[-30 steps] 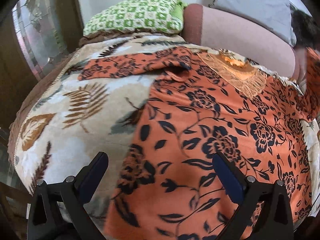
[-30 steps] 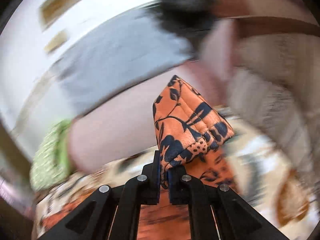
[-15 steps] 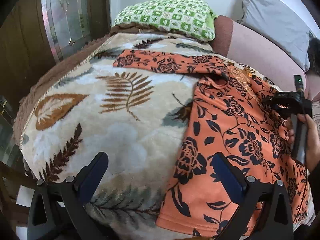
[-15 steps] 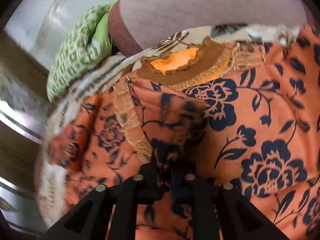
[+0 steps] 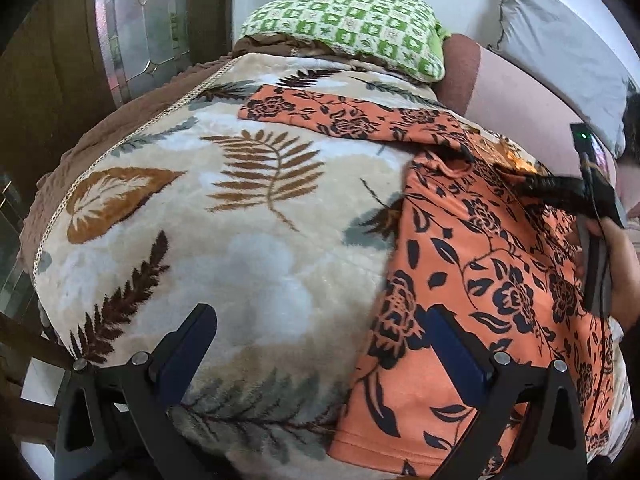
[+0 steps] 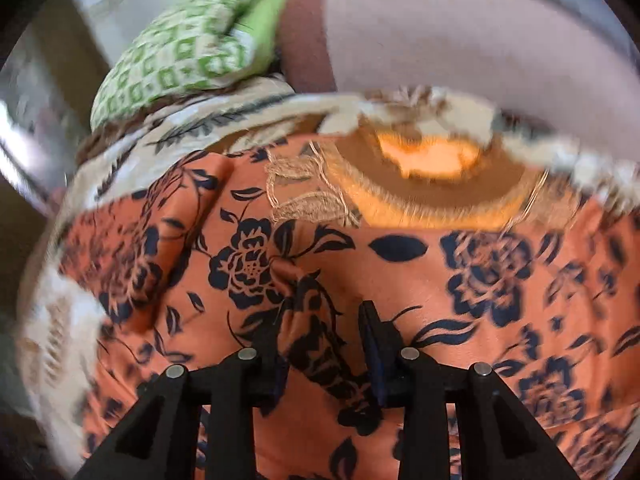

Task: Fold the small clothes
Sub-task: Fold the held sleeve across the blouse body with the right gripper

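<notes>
Orange floral garment (image 5: 492, 280) lies spread on the leaf-print blanket (image 5: 224, 240) covering the bed, one sleeve stretched toward the green checked pillow (image 5: 344, 24). My left claw (image 5: 320, 344) hangs wide open, empty, over the blanket beside the hem. My right claw (image 6: 324, 340) is parted, a bunched fold of fabric between its fingers; grip unclear. Right view blurred; embroidered neckline (image 6: 436, 184) smeared.

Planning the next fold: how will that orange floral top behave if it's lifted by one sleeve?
Probably floppy: the orange floral top already bunches into soft ridges between the right tool jaws. It looks thin and light, and may cling to the plush leaf blanket rather than slide.
</notes>
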`<state>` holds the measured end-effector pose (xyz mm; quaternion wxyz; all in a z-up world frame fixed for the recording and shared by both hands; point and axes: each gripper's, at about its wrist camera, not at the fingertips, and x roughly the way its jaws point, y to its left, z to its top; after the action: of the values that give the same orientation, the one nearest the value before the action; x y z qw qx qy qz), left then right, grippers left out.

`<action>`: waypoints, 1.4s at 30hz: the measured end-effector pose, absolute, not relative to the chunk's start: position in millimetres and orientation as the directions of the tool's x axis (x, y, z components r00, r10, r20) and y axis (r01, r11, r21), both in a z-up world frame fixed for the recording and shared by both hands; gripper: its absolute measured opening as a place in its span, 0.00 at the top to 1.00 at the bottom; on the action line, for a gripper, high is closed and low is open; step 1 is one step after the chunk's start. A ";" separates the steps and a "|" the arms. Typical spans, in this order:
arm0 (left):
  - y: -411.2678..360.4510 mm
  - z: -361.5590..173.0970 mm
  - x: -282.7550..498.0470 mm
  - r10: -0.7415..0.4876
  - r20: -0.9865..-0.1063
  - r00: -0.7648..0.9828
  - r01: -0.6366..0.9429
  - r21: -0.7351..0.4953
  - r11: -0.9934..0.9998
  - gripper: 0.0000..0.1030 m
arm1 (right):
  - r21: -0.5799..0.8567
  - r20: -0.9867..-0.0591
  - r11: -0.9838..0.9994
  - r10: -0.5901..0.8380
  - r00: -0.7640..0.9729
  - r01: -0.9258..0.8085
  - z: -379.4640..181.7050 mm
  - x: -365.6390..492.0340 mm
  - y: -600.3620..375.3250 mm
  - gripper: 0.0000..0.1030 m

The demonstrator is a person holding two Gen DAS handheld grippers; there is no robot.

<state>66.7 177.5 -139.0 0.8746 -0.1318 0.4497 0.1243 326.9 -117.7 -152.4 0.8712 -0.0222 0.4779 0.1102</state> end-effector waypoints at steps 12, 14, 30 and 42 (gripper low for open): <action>186.5 -154.6 64.6 0.069 -0.825 0.561 -0.338 -0.152 0.929 0.00 | 0.262 -0.790 0.956 0.290 0.541 -0.129 -112.7 354.6 -117.2 0.91; 191.1 -159.9 65.5 0.062 -0.833 0.549 -0.351 -0.162 0.922 0.00 | 0.361 -0.735 0.921 0.376 0.563 -0.144 -95.2 364.0 -104.9 0.91; 181.2 -155.1 66.4 0.072 -0.830 0.552 -0.324 -0.135 0.936 0.00 | 0.561 -0.666 0.821 0.526 0.529 -0.110 -130.9 355.6 -116.8 0.10; 258.8 -113.2 127.1 -0.034 -0.765 0.643 -0.363 -0.343 0.867 0.00 | 0.876 -0.435 0.482 0.796 0.420 -0.007 -169.3 380.9 -121.7 0.09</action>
<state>127.1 258.8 -113.2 0.8738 -0.2406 0.4120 0.0940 380.9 -121.7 -169.3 0.7264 0.4271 0.4619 0.2766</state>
